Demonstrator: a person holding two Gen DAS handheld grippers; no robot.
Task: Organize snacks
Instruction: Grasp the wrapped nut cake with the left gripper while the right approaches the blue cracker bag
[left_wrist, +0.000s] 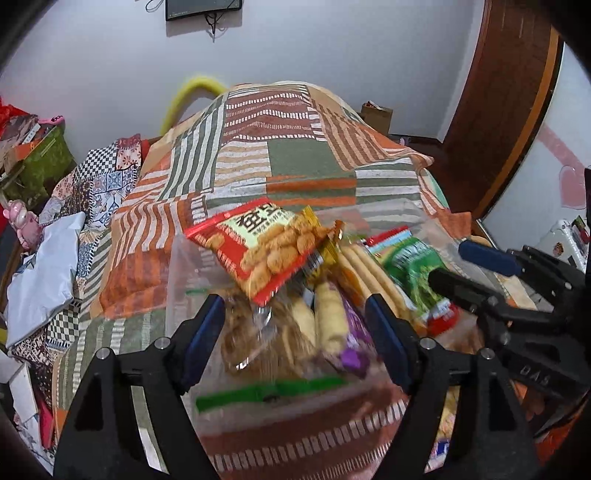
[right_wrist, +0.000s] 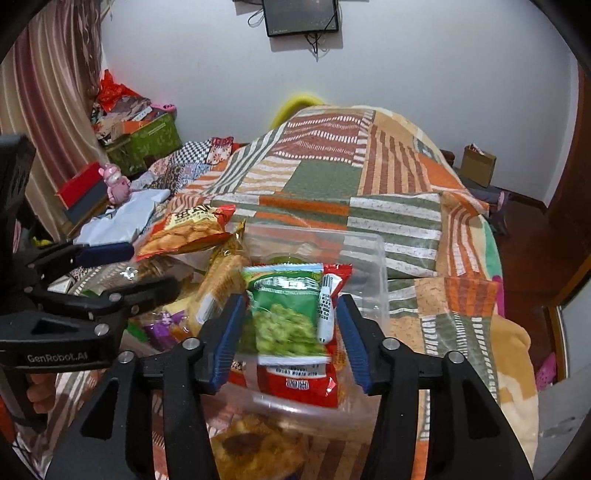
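Two hand-held tongs work over a clear plastic container (right_wrist: 373, 258) that rests on a bed covered by a striped patchwork quilt (right_wrist: 325, 173). The container is the collecting point: the snacks are gathered inside its walls, which would keep the loose packets from sliding about on the soft quilt.

The left tongs (left_wrist: 295, 325) stand apart, with both blue pads clear of the packets between them. Between and just beyond the pads lie a clear packet of brown snacks (left_wrist: 255, 332), a pale wafer roll (left_wrist: 328, 317) and a purple wrapper (left_wrist: 352, 343). No pad presses on any of them. A red biscuit packet (left_wrist: 258, 247) sits tilted on top of this pile, propped by the packets under it, not lying flat. A green strip (left_wrist: 266, 393) crosses the near wall of the container.

The right tongs (right_wrist: 291, 332) are also apart. A green pea packet (right_wrist: 288, 314) stands between the pads, leaning on a red packet (right_wrist: 299, 384) below it, with a gap visible on each side. The packet seems already set down or about to be picked up; which of the 2 cannot be told. A long biscuit packet (right_wrist: 218, 284) lies just beside it on the left.

Both tongs point steeply down into the container, which suits placing or arranging packets from above. Another snack packet (right_wrist: 255, 446) lies outside the near wall, so the sorting is judged unfinished.
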